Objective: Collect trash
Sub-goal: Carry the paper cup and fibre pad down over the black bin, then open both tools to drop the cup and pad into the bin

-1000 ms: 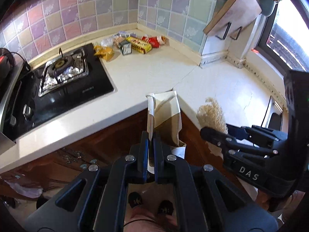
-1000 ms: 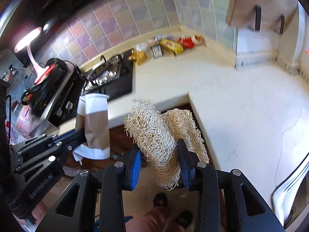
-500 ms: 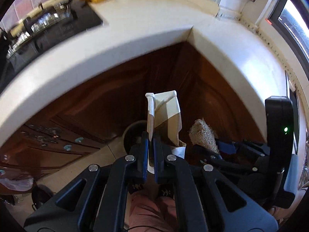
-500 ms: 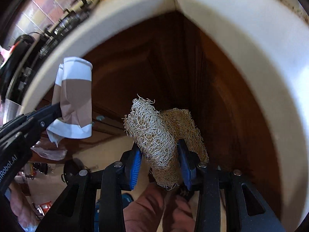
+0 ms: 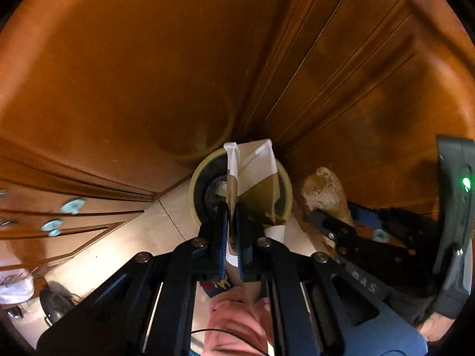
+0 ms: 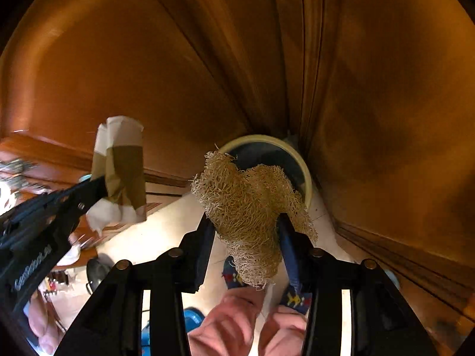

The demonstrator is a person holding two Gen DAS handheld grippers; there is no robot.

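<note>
The left tongs [image 5: 232, 231] are clamped tight on a flattened brown-and-white paper cup [image 5: 255, 184], which stands up between the blue pads and hangs right above the mouth of a round bin with a pale yellow rim and a dark inside [image 5: 194, 184]. The right tongs [image 6: 245, 247] have a tan, fibrous loofah sponge [image 6: 249, 204] between them; their jaws have just been opening, and there is a gap between the sponge and the left pad while the right pad looks to be against it (whether it presses, I cannot tell). The sponge sits over the near edge of the same bin [image 6: 305, 172]. In the left wrist view the right tongs and sponge [image 5: 325, 192] show just beside the cup, on its right; in the right wrist view the left tongs with the cup [image 6: 120, 172] are off to the left, apart from the sponge. The bin stands on a light tiled floor [image 5: 124, 249] in the inner corner of brown wooden cabinet doors [image 6: 386, 89]. Below the tongs are the person's pink trouser legs [image 6: 234, 323] and patterned blue footwear [image 6: 231, 276].
</note>
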